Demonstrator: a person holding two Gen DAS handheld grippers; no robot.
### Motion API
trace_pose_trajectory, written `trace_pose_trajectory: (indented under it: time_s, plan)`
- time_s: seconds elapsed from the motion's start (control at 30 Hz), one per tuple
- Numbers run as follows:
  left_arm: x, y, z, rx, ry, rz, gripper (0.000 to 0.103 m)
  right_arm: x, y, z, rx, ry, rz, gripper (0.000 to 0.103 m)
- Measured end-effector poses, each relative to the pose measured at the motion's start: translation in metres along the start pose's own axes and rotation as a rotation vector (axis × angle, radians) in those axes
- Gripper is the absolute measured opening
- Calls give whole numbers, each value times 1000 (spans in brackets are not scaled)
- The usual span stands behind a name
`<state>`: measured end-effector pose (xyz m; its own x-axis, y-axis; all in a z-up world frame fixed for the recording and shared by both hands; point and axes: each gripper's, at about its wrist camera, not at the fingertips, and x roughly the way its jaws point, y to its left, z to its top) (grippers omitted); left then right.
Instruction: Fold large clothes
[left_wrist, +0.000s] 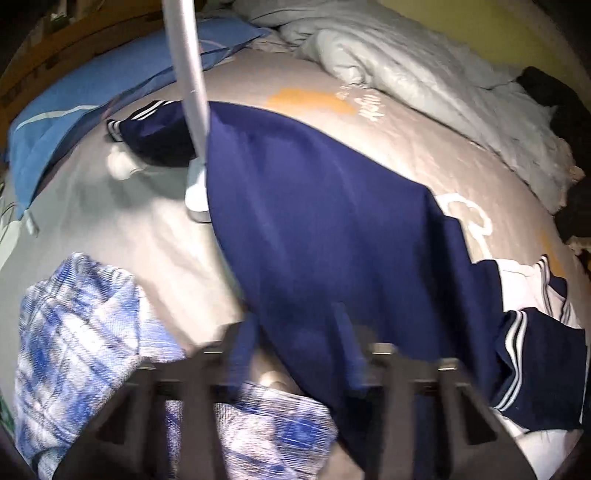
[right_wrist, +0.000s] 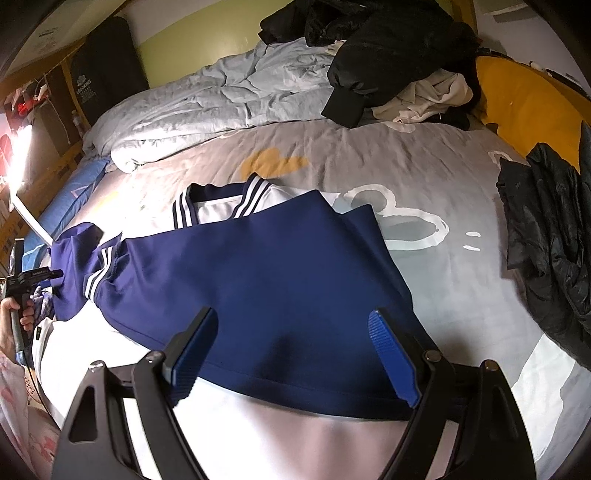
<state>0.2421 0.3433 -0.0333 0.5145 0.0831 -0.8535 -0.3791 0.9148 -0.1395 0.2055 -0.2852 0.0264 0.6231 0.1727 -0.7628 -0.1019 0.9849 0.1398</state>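
Observation:
A navy and white jacket (left_wrist: 332, 236) (right_wrist: 258, 280) with white stripes lies spread on the grey bedsheet (right_wrist: 424, 177). In the blurred left wrist view my left gripper (left_wrist: 295, 350) is at the jacket's near edge, shut, with navy cloth between its fingers. The right wrist view shows that gripper (right_wrist: 37, 277) in a person's hand (right_wrist: 14, 317) at the far left, by the striped sleeve (right_wrist: 92, 277). My right gripper (right_wrist: 291, 347) stands open over the navy hem. Its blue pads (right_wrist: 391, 358) stand either side of the cloth without pressing on it.
A blue plaid cloth (left_wrist: 74, 350) lies near the left gripper. A blue pillow (left_wrist: 92, 92) and a crumpled pale duvet (right_wrist: 207, 99) lie at the bed's far side. Black clothes (right_wrist: 388, 44) and a black puffer jacket (right_wrist: 546, 236) lie at the right. A white lamp pole (left_wrist: 188, 74) crosses the left wrist view.

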Motion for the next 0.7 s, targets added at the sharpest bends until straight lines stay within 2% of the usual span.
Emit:
trace_pose_trajectory:
  time_s: [0.1, 0.27, 0.33, 0.4, 0.53, 0.7]
  plan:
    - [-15, -6, -1, 25, -66, -7, 3, -5, -1, 0, 6, -20, -15, 82]
    - [-65, -31, -6, 76, -219, -46, 3, -19, -3, 3, 14, -62, -16, 82]
    - [-86, -43, -13, 88, -257, -97, 3, -21, -3, 4, 17, -67, -14, 82]
    - [-105, -57, -21, 113, -277, -149, 3, -20, -3, 4, 19, -64, -15, 82]
    - [-137, -91, -40, 206, -335, -202, 3, -16, -2, 4, 21, -53, -7, 82]
    - [-153, -135, -64, 314, -335, -305, 2, -15, -1, 4, 12, -55, -18, 82]
